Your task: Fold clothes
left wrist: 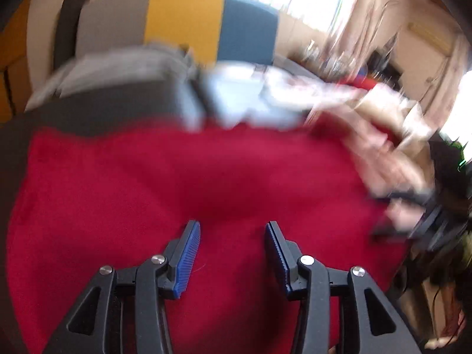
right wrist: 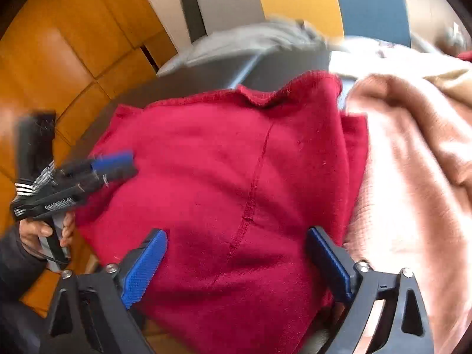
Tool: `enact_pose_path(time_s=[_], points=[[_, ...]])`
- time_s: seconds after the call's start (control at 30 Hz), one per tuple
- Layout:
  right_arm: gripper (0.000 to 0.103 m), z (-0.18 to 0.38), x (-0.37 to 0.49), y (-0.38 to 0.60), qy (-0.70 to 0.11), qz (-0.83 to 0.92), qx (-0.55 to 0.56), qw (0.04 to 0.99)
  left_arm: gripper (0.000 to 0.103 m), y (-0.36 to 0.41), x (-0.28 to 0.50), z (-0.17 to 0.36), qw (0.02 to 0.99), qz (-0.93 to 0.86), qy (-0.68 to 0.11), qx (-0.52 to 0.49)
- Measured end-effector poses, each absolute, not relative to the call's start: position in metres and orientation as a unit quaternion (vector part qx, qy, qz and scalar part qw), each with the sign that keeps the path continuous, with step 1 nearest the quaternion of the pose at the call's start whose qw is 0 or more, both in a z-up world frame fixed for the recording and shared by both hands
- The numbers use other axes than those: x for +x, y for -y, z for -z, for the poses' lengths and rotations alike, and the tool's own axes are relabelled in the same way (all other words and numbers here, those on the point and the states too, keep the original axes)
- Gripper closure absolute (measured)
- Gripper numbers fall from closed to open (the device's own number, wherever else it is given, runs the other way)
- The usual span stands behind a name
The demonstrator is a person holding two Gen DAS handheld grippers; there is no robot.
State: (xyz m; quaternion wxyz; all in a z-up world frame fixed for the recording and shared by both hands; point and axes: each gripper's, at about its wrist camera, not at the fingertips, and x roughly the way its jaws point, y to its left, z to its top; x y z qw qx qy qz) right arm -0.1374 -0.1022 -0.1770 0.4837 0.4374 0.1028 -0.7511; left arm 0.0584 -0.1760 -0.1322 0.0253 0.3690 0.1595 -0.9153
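Note:
A red garment (right wrist: pixel 236 162) lies folded on the dark grey table (right wrist: pixel 206 79), with a seam running down its middle. My right gripper (right wrist: pixel 237 233) is open, its blue pads (right wrist: pixel 147 265) set wide apart over the garment's near part and closed on nothing. In the left wrist view, which is motion-blurred, the red garment (left wrist: pixel 191 183) fills the middle. My left gripper (left wrist: pixel 233 230) hovers open above it. The left gripper (right wrist: pixel 115 166) also shows at the garment's left edge, held by a hand (right wrist: pixel 38 233). The right gripper (left wrist: pixel 383 215) is a dark blur at the cloth's right side.
A pink garment (right wrist: pixel 413 177) is heaped right against the red one. A beige cloth (right wrist: pixel 451 79) lies behind it. A grey garment (right wrist: pixel 250 41) sits at the table's far edge. Pale cloth (left wrist: pixel 236 94) lies behind the red one. Orange wood floor (right wrist: pixel 59 59) is on the left.

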Motion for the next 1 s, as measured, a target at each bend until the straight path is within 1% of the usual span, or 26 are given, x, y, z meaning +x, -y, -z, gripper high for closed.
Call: enact_pose_path(time_s=[0.07,0.13,0.17,0.23,0.37,0.47,0.57,0.63,0.7,0.77,0.87,1.0], points=[[0.012,0.179,-0.132,0.108,-0.146,0.757,0.420,0.479,0.058,0.176,0.065,0.135,0.032,0.914,-0.155,0.373],[0.007,0.180,-0.127,0.119,-0.186,0.760,0.412,0.467,0.056,0.177,0.072,0.137,0.038,0.914,-0.150,0.376],[0.004,0.176,-0.129,0.122,-0.189,0.759,0.419,0.462,0.055,0.177,0.075,0.138,0.041,0.913,-0.147,0.378],[0.003,0.169,-0.134,0.128,-0.189,0.757,0.434,0.450,0.055,0.177,0.082,0.140,0.048,0.912,-0.142,0.381],[0.000,0.133,-0.126,0.153,-0.163,0.759,0.396,0.490,0.055,0.204,0.127,0.116,0.045,0.919,-0.212,0.328],[0.000,0.122,-0.117,0.184,-0.161,0.755,0.370,0.517,0.054,0.236,0.189,0.104,0.089,0.918,-0.254,0.293],[0.000,0.125,-0.115,0.220,-0.183,0.762,0.344,0.517,0.054,0.268,0.248,0.109,0.143,0.903,-0.283,0.290],[0.000,0.135,-0.119,0.236,-0.193,0.768,0.339,0.507,0.053,0.275,0.255,0.117,0.133,0.899,-0.292,0.300],[0.000,0.160,-0.134,0.250,-0.211,0.773,0.353,0.482,0.053,0.280,0.258,0.125,0.116,0.894,-0.300,0.311],[0.000,0.186,-0.153,0.247,-0.185,0.762,0.392,0.481,0.053,0.286,0.261,0.133,0.100,0.890,-0.308,0.321],[0.000,0.183,-0.168,0.229,-0.114,0.753,0.401,0.509,0.053,0.295,0.266,0.145,0.076,0.883,-0.320,0.336],[0.000,0.185,-0.166,0.228,-0.118,0.756,0.395,0.508,0.055,0.306,0.273,0.161,0.043,0.871,-0.335,0.356]])
